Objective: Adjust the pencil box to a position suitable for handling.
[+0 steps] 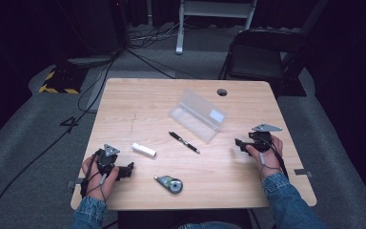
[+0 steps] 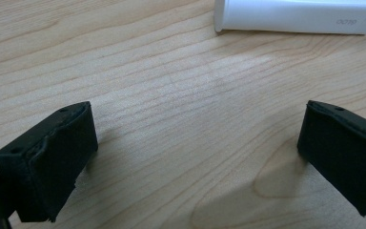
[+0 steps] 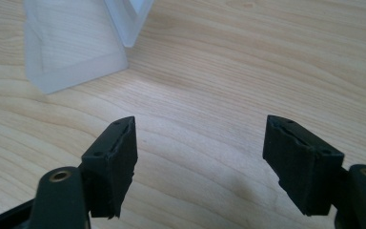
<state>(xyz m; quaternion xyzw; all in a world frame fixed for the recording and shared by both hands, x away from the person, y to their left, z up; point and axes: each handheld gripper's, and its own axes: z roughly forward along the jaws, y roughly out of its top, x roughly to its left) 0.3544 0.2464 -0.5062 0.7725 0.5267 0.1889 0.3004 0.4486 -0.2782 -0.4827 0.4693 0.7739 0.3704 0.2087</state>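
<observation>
Both grippers resting near the front corners of the pale wooden table (image 1: 138,95), jaws spread and empty.

Left gripper (image 1: 129,168) beside the white plastic tube (image 1: 144,149), cut off at the left gripper view's top edge; right gripper (image 1: 238,143) facing the clear frosted plastic case (image 1: 198,116), lid open, only partly in frame up close.

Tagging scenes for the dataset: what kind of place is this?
Likely a lab or studio recording setup, not a home: a lone wooden table on grey carpet, dark curtained surroundings, loose floor cables, a folding chair and hazard-striped tape.
</observation>
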